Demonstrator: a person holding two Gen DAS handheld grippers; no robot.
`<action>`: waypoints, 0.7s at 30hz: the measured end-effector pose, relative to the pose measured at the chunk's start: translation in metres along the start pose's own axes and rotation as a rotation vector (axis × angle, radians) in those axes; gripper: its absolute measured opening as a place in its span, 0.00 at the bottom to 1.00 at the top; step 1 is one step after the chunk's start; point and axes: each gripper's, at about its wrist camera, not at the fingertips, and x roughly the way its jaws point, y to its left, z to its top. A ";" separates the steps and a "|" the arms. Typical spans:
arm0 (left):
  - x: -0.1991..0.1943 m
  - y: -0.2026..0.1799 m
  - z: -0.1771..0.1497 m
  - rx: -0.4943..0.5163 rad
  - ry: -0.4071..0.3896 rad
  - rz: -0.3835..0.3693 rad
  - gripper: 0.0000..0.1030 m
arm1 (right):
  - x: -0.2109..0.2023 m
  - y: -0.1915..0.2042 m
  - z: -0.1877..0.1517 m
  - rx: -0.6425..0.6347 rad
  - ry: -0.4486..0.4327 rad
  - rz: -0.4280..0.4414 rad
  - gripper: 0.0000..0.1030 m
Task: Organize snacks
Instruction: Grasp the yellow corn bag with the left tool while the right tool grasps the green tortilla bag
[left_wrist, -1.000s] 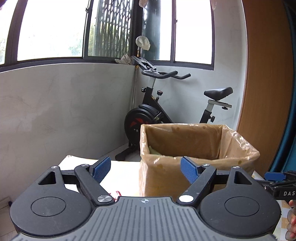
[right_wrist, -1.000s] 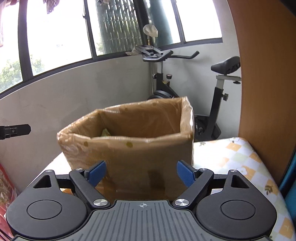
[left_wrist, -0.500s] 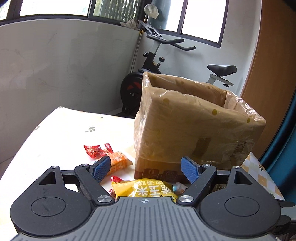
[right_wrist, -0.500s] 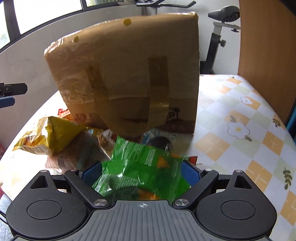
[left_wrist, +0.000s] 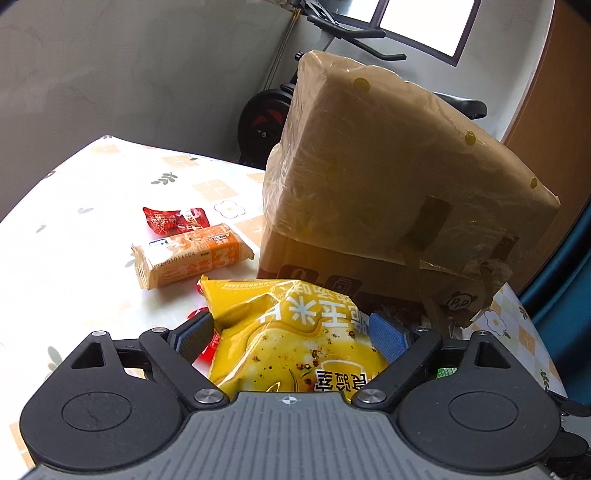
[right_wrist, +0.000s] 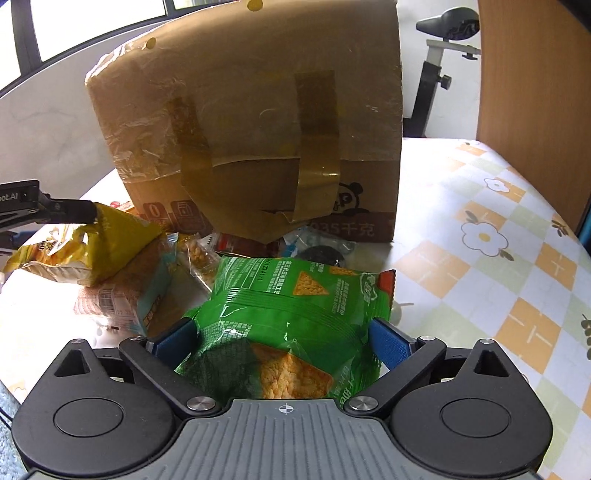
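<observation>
A yellow snack bag (left_wrist: 295, 343) lies on the table in front of the brown cardboard box (left_wrist: 388, 184). My left gripper (left_wrist: 291, 332) straddles it, its jaws opening, with a blue pad close to each edge of the bag and no squeeze showing. A green chip bag (right_wrist: 291, 317) lies between the opening jaws of my right gripper (right_wrist: 282, 339) and fills the gap from pad to pad. The right wrist view shows the box (right_wrist: 258, 129) just behind, and the yellow bag (right_wrist: 92, 251) at the left with a left finger (right_wrist: 55, 212) over it.
An orange wrapped bar (left_wrist: 192, 254) and a red packet (left_wrist: 173, 219) lie left of the box on the flowered tablecloth (left_wrist: 74, 240). More packets (right_wrist: 125, 295) crowd the box's foot. An exercise bike (right_wrist: 439, 74) and a wooden panel (right_wrist: 535, 92) stand behind.
Both grippers have come down from the box's rim to the table and tipped forward. Their jaws have widened. The yellow bag now sits between the left jaws and the green bag between the right.
</observation>
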 end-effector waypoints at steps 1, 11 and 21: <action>0.002 0.000 -0.002 -0.001 0.001 -0.003 0.92 | 0.000 -0.001 0.000 0.002 -0.002 0.001 0.95; -0.005 -0.021 -0.021 0.031 -0.034 -0.023 0.71 | 0.000 -0.001 -0.003 0.020 -0.028 0.011 0.95; -0.043 -0.035 -0.046 -0.007 -0.173 0.023 0.68 | -0.002 0.001 -0.004 0.010 -0.037 0.008 0.94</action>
